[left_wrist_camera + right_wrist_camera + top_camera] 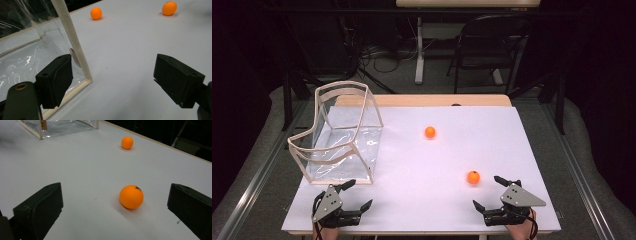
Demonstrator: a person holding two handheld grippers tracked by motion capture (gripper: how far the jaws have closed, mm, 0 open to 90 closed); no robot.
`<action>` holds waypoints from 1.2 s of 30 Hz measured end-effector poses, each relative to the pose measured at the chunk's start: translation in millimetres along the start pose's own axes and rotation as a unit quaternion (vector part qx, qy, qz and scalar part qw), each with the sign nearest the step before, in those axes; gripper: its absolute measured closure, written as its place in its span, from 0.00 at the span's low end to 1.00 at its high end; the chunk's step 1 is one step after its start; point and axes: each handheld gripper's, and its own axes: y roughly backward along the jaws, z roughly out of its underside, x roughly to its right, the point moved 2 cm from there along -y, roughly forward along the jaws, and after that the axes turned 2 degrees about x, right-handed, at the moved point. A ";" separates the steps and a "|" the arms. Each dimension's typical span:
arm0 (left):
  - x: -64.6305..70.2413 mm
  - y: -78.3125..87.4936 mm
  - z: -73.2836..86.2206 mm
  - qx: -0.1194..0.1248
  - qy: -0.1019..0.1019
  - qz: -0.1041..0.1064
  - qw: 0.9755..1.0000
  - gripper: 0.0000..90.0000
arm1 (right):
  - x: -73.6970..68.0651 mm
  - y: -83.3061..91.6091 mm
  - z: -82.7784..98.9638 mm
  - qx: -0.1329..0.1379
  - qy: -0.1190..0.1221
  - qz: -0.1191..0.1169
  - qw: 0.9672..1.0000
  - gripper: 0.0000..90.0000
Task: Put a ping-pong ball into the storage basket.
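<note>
Right gripper view places the near orange ball (pixel 131 196) on the white worktop (pixel 87 165), just ahead of the right tongs (pixel 113 213) and untouched. We judge it light, rigid, smooth and prone to roll, so we would grip it across its widest part. Both sets of tongs stand fully spread and hold nothing. The left tongs (pixel 120 83) sit beside the corner of the clear bag (pixel 30 57). A second ball (pixel 430 132) lies well apart.
</note>
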 end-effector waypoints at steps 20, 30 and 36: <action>1.4 -3.8 1.3 -0.009 0.000 0.006 1.000 0.18 | 2.5 -7.8 -5.8 -0.044 0.003 0.004 0.999 0.00; 1.5 -4.1 1.4 -0.010 -0.003 0.007 1.000 0.18 | 5.7 -18.6 -9.9 -0.075 0.007 0.007 0.997 0.00; 1.8 -3.8 1.0 -0.010 -0.004 0.007 1.000 0.18 | 9.2 -24.3 -13.1 -0.086 0.003 0.008 0.996 0.00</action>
